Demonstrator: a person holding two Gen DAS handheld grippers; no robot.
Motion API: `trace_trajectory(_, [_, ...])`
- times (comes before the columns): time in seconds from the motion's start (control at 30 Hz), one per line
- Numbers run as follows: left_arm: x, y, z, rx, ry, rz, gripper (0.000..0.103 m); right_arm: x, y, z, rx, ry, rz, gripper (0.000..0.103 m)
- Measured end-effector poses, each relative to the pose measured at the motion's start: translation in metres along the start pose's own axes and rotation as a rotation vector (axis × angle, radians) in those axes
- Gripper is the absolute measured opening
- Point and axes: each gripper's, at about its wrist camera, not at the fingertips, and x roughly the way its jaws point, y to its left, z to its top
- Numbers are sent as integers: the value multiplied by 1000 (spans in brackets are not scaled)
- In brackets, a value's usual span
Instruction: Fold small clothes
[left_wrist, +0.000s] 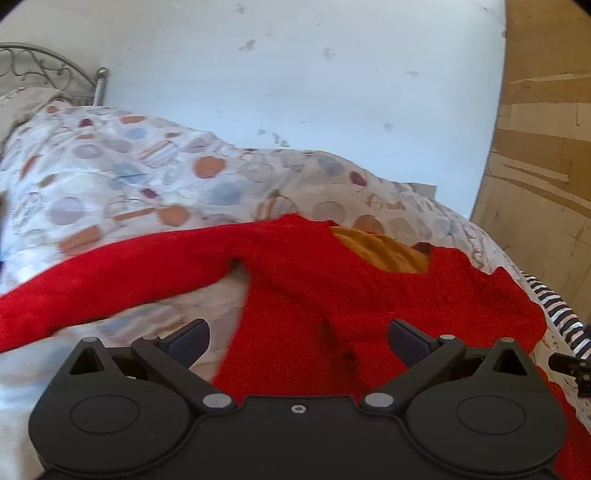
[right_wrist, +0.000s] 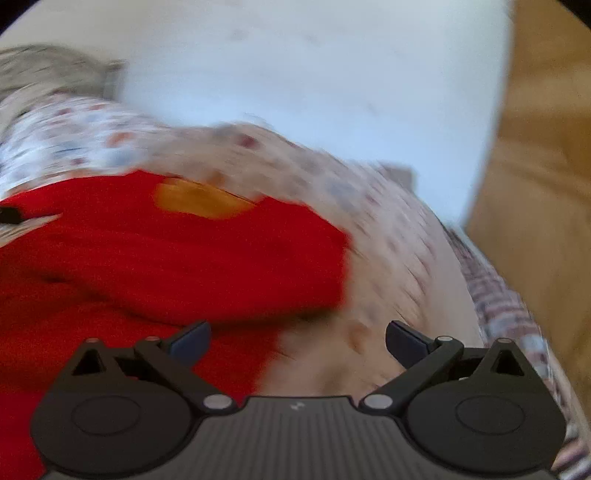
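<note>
One red garment (left_wrist: 314, 280) with one orange inner patch (left_wrist: 380, 251) lies on one patterned bedspread (left_wrist: 129, 177). Two grippers: left gripper (left_wrist: 298, 334), right gripper (right_wrist: 297, 338).

A bright red sweater (left_wrist: 332, 288) with a mustard-orange inner neck lies on a white bedspread (left_wrist: 129, 166) patterned with blue, orange and maroon circles; beside it, a dark-and-white striped cloth (left_wrist: 561, 314).
</note>
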Motion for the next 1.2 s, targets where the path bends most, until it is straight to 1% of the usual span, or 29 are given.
trace_trajectory(0.1, [18, -3, -6, -3, 22, 20, 102, 24, -26, -7, 69, 44, -61, 101])
trace_trajectory(0.17, [28, -3, -15, 3, 45, 50, 103, 39, -34, -7, 91, 58, -80, 92])
trace_trajectory(0.2, [33, -2, -20, -3, 63, 64, 103, 44, -34, -7, 85, 59, -83, 86])
trace_trajectory(0.27, [36, 6, -30, -40, 82, 65, 103, 53, -29, -4, 48, 39, -73, 81])
trace_trajectory(0.33, [35, 12, -37, -67, 72, 53, 103, 57, -21, -1, -18, 7, -67, 68])
trace_trajectory(0.4, [35, 14, -38, -73, 69, 48, 103, 58, -8, 1, -106, -37, -61, 64])
trace_trajectory(0.47, [35, 13, -38, -70, 72, 50, 103, 60, 6, 4, -204, -75, -71, 53])
trace_trajectory(0.5, [36, 13, -38, -67, 72, 51, 103, 61, 12, 5, -246, -85, -92, 35])
trace_trajectory(0.53, [35, 13, -38, -67, 72, 51, 103, 60, 16, 6, -266, -89, -105, 21])
trace_trajectory(0.63, [35, 13, -38, -71, 69, 48, 103, 57, 16, 6, -256, -100, -116, 12])
trace_trajectory(0.67, [35, 14, -38, -74, 69, 46, 103, 56, 13, 6, -228, -97, -126, 11])
trace_trajectory(0.7, [35, 15, -38, -77, 69, 42, 103, 52, 6, 8, -154, -84, -126, 10])
trace_trajectory(0.77, [35, 15, -39, -80, 66, 38, 103, 48, -19, 8, 67, -53, -84, 10])
trace_trajectory(0.8, [35, 15, -39, -77, 65, 37, 103, 50, -31, 5, 160, -19, -59, 10])
trace_trajectory(0.87, [35, 12, -40, -60, 68, 48, 103, 59, -49, -1, 305, 44, -24, 9])
trace_trajectory(0.9, [36, 10, -40, -50, 71, 55, 103, 63, -55, -3, 353, 58, -9, 9])
trace_trajectory(0.97, [37, 8, -40, -33, 76, 66, 103, 67, -60, -5, 381, 71, 6, 10])
trace_trajectory(1.03, [37, 8, -40, -29, 77, 68, 103, 67, -60, -4, 368, 82, 26, 13])
trace_trajectory(1.07, [37, 8, -40, -31, 76, 66, 103, 65, -61, -4, 362, 93, 20, 14])
trace_trajectory(1.1, [36, 8, -40, -33, 75, 64, 103, 62, -62, -4, 355, 103, 14, 17])
trace_trajectory(1.13, [36, 8, -41, -35, 74, 62, 103, 59, -64, -5, 346, 109, 10, 27])
trace_trajectory(1.17, [36, 9, -41, -37, 74, 61, 103, 54, -64, -5, 336, 114, 0, 34])
trace_trajectory(1.2, [36, 9, -41, -39, 73, 60, 103, 47, -64, -5, 322, 117, -14, 47])
